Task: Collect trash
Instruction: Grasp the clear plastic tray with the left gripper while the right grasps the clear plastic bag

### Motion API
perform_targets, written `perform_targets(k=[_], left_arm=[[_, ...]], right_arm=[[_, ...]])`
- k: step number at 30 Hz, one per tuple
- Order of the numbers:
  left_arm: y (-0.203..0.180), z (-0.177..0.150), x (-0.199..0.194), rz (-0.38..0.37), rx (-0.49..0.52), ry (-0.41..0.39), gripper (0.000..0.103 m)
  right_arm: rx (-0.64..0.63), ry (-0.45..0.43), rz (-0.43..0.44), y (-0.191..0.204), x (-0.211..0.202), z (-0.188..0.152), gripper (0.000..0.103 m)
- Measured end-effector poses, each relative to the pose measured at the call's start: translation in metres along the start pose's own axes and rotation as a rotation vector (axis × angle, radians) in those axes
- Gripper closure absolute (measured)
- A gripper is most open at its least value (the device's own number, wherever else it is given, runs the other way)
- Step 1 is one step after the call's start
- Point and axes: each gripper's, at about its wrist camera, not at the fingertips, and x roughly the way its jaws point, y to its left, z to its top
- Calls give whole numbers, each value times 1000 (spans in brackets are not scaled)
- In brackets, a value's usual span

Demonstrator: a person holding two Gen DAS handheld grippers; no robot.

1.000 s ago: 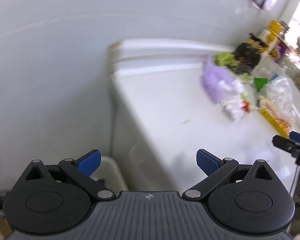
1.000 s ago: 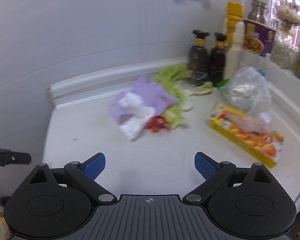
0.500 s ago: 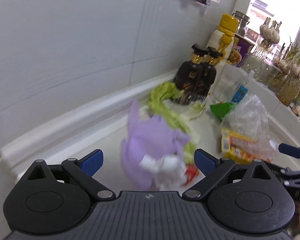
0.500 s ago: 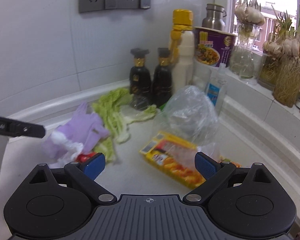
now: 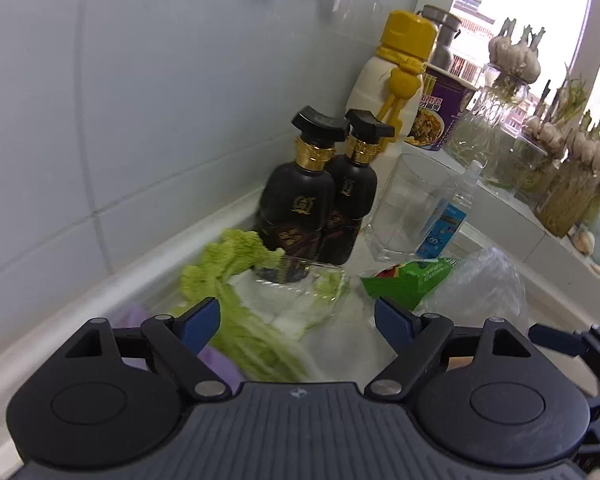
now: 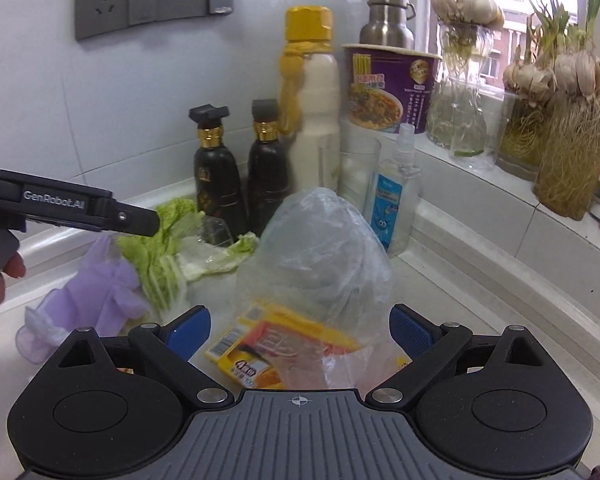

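Observation:
Trash lies on the white counter (image 6: 440, 292). Green cabbage leaves (image 5: 235, 280) (image 6: 159, 256) lie by the wall, with a clear plastic tub piece (image 5: 300, 284) on them. A purple glove (image 6: 95, 292) lies to the left. A clear plastic bag (image 6: 320, 256) sits over a yellow snack wrapper (image 6: 267, 344). A green wrapper (image 5: 408, 280) lies beside the bag. My left gripper (image 5: 297, 320) is open, just above the cabbage. My right gripper (image 6: 300, 326) is open, right above the yellow wrapper and bag.
Two black sauce bottles (image 6: 235, 176), a white bottle with yellow cap (image 6: 312, 120), a glass (image 5: 412, 208) and a sanitizer bottle (image 6: 396, 196) stand at the back corner. A noodle cup (image 6: 388, 84), steel flask and garlic jars (image 6: 572, 120) line the window ledge. Sockets are on the wall.
Both grippers have swung right and moved in toward the trash pile at the counter corner. Both stay open and empty.

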Motion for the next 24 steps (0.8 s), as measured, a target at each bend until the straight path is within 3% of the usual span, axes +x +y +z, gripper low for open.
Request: perform_targets(k=[3, 7, 11, 14, 18, 21, 24], left_arm=[[-6, 2, 16, 9, -4, 11, 14], [-19, 1, 32, 53, 77, 8, 8], [-27, -1, 47, 98, 170, 9, 6], [-25, 0, 55, 101, 185, 17, 7], [-22, 0, 59, 85, 176, 19, 13], [-21, 0, 60, 82, 175, 23, 28], [-20, -1, 57, 77, 176, 19, 28]], right_arm=[[41, 2, 11, -4, 9, 2, 5], [88, 3, 29, -10, 17, 2, 5], [104, 5, 30, -13, 22, 3, 6], [112, 6, 28, -16, 26, 5, 6], [142, 13, 27, -20, 33, 7, 6], [166, 15, 15, -23, 39, 8, 8], [186, 18, 1, -24, 45, 10, 13]])
